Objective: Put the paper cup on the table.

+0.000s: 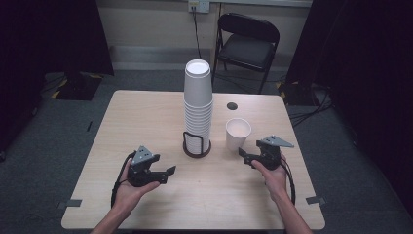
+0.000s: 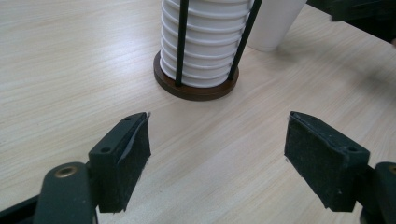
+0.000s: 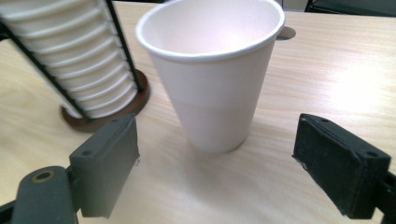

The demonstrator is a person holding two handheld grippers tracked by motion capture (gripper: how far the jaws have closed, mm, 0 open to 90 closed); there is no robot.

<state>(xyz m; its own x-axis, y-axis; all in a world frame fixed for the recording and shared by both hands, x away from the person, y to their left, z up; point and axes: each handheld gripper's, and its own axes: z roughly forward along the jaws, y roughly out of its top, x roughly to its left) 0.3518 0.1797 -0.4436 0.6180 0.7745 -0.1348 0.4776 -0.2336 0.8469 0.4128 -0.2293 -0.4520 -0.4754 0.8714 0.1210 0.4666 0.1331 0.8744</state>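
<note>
Cup (image 1: pixel 238 133) stands upright on the table (image 1: pixel 146 117), mouth up, just right of the cup stack (image 1: pixel 198 105) in its wire holder (image 1: pixel 197 145). Right gripper (image 1: pixel 247 157) sits just short of the cup — jaws wide open, nothing between the pads. Left gripper (image 1: pixel 165 174) near the holder's base, jaws also wide apart, empty.
</note>
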